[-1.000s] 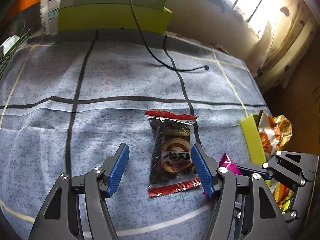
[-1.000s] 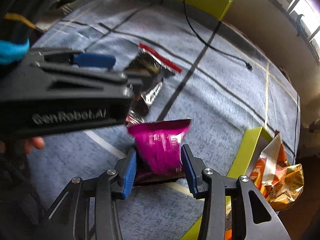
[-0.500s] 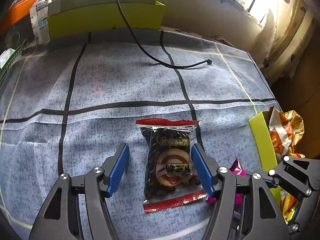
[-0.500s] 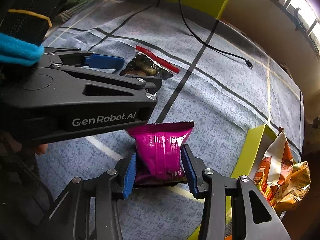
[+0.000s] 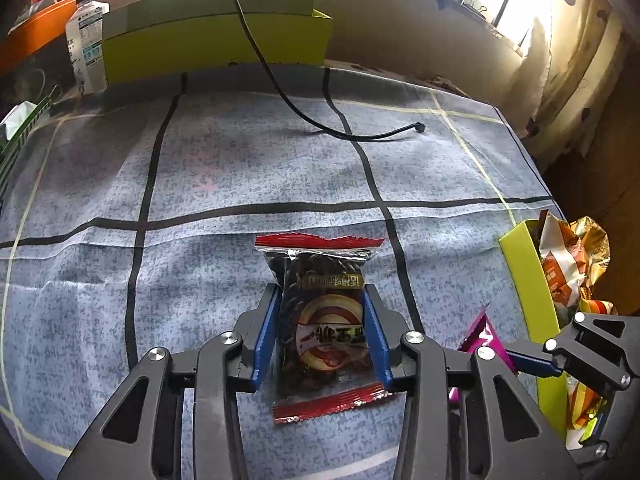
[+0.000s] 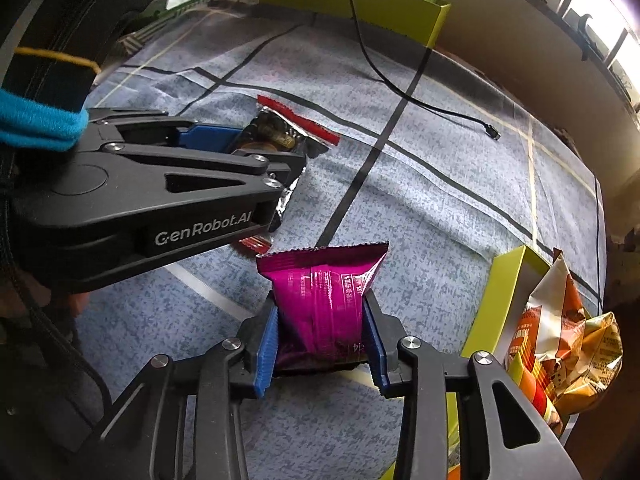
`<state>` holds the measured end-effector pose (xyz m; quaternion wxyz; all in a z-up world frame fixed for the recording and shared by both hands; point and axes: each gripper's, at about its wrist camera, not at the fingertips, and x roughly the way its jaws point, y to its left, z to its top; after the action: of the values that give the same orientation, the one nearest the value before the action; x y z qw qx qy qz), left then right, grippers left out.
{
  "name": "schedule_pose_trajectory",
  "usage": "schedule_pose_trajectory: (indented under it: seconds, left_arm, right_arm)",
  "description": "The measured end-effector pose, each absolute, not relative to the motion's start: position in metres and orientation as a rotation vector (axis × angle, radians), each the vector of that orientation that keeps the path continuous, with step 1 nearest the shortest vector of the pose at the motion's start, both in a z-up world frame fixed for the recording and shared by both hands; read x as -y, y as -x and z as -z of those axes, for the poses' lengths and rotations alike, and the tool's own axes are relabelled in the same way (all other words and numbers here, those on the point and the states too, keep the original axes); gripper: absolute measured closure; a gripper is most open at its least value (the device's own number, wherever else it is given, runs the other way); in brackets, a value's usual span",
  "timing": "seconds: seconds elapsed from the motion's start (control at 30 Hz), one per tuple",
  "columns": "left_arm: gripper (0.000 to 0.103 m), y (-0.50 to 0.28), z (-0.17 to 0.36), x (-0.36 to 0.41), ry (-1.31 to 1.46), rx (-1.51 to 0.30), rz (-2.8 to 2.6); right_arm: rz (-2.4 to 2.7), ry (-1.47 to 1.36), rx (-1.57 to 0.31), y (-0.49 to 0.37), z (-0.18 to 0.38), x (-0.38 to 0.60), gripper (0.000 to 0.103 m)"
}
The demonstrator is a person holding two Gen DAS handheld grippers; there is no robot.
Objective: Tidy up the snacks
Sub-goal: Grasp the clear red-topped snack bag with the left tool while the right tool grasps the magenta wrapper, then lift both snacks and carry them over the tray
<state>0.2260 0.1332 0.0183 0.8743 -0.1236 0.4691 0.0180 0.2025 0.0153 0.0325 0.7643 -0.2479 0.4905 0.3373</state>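
Observation:
A dark snack packet (image 5: pixel 320 320) with red sealed ends lies flat on the blue cloth. My left gripper (image 5: pixel 322 340) straddles it, its jaws closing, and the blue pads (image 5: pixel 266 336) touch both long sides. In the right wrist view the same left gripper (image 6: pixel 256 152) sits over that dark packet (image 6: pixel 276 128). A magenta packet (image 6: pixel 324 296) stands between the pads of my right gripper (image 6: pixel 320 344), whose jaws are closing and squeezing its sides. The magenta packet (image 5: pixel 486 336) peeks out at the lower right of the left wrist view.
A yellow-green box (image 6: pixel 492 308) with several orange and gold snack bags (image 6: pixel 560 332) stands at the right table edge. A black cable (image 5: pixel 320 120) crosses the far cloth. At the back are a long yellow-green box (image 5: pixel 216 44) and a bottle (image 5: pixel 86 40).
My left jaws went from wide apart to pressed against the dark packet's sides. The right jaws tightened slightly on the magenta packet. Both hands stayed nearly in place.

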Motion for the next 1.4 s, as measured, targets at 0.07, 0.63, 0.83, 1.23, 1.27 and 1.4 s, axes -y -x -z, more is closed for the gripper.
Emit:
schedule_pose_trajectory:
  seconds: [0.07,0.63,0.83,1.23,1.27,1.4]
  left_arm:
    - [0.062,-0.223,-0.019,-0.134,0.261,-0.977,-0.039]
    - [0.062,-0.181,-0.056,-0.140,0.273,-0.895,-0.055]
    - [0.062,-0.161,-0.069,-0.140,0.279,-0.864,-0.056]
    - [0.062,-0.121,-0.090,-0.129,0.271,-0.814,-0.039]
    - [0.062,-0.119,-0.091,-0.128,0.272,-0.812,-0.036]
    - [0.062,-0.105,-0.096,-0.119,0.270,-0.798,-0.012]
  right_arm:
    - [-0.734,0.531,-1.063,-0.201,-0.034,-0.015,0.067]
    - [-0.740,0.456,-0.997,-0.178,-0.061,-0.006,0.067]
    - [-0.742,0.430,-0.974,-0.165,-0.072,-0.001,0.067]
    - [-0.743,0.353,-0.902,-0.140,-0.098,0.021,0.067]
    - [-0.742,0.349,-0.894,-0.138,-0.100,0.023,0.067]
    - [-0.736,0.327,-0.865,-0.127,-0.108,0.035,0.067]
